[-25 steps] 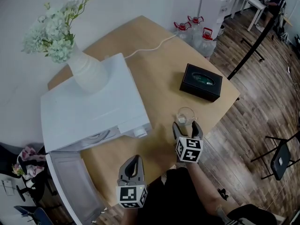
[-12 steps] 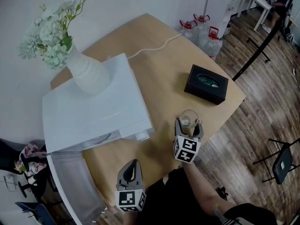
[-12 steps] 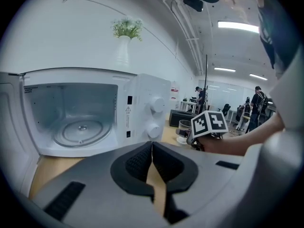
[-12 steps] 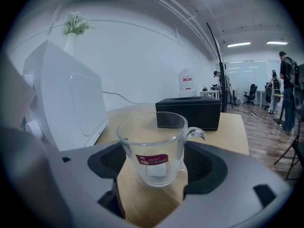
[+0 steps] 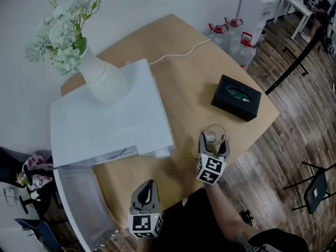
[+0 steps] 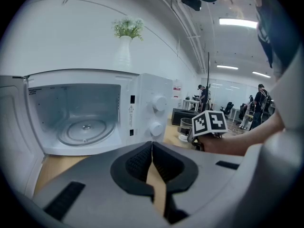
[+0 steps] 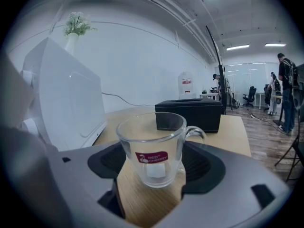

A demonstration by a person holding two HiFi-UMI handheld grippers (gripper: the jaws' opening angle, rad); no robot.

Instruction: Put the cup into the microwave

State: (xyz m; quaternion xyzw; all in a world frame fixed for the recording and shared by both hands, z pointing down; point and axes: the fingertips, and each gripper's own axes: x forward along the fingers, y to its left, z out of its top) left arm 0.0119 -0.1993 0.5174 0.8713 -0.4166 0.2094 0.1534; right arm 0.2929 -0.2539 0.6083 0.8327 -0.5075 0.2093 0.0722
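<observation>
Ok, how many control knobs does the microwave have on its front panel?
2. Both sit on the microwave's front panel, right of the open cavity: the upper knob directly above the lower knob. The left gripper view shows the whole panel, so none seem hidden.

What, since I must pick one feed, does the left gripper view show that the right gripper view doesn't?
Left only: the microwave's open cavity, turntable, knobs, and the shut left tool. Right only: the cup's red label, and the right tool's parted jaws flanking it. Both: cup, black box, flower vase atop the microwave.
</observation>
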